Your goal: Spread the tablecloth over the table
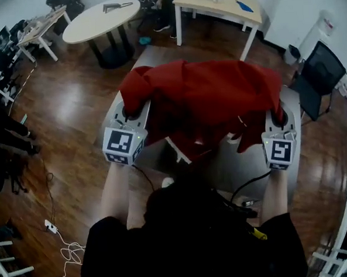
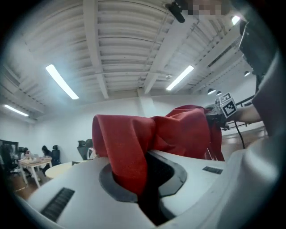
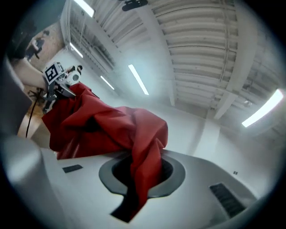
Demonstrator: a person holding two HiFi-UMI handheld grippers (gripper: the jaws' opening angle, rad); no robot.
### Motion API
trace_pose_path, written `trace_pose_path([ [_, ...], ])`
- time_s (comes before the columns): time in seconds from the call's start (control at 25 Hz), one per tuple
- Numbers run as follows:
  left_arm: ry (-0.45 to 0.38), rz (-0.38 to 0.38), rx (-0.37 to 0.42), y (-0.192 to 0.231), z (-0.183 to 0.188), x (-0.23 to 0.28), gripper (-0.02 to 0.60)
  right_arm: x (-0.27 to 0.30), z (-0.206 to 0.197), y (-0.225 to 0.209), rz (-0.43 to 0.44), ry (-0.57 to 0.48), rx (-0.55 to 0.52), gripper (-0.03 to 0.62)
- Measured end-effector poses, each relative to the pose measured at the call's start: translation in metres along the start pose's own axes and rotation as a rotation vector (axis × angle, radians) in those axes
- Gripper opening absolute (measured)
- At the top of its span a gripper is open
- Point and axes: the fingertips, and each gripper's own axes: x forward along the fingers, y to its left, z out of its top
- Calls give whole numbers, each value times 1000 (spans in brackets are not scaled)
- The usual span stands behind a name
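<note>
A red tablecloth (image 1: 201, 98) hangs bunched between my two grippers above a low grey table (image 1: 245, 167). My left gripper (image 1: 133, 112) is shut on one edge of the cloth, and in the left gripper view the red fabric (image 2: 127, 152) runs down into the closed jaws. My right gripper (image 1: 277, 118) is shut on the other edge; in the right gripper view a fold of the cloth (image 3: 145, 156) is pinched the same way. Each gripper view shows the opposite gripper's marker cube across the cloth (image 2: 227, 105) (image 3: 54, 73). Most of the tabletop lies hidden under the cloth.
A round white table (image 1: 100, 19) and a rectangular wooden table (image 1: 218, 6) stand farther back on the wood floor. A black office chair (image 1: 321, 73) is at the right. Cables and a power strip (image 1: 53, 229) lie at the lower left.
</note>
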Motion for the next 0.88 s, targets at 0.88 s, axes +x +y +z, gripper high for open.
trace_pose_path([
  [0.88, 107, -331, 351, -15, 1, 203, 41, 10, -118, -130, -312, 400, -278, 46],
])
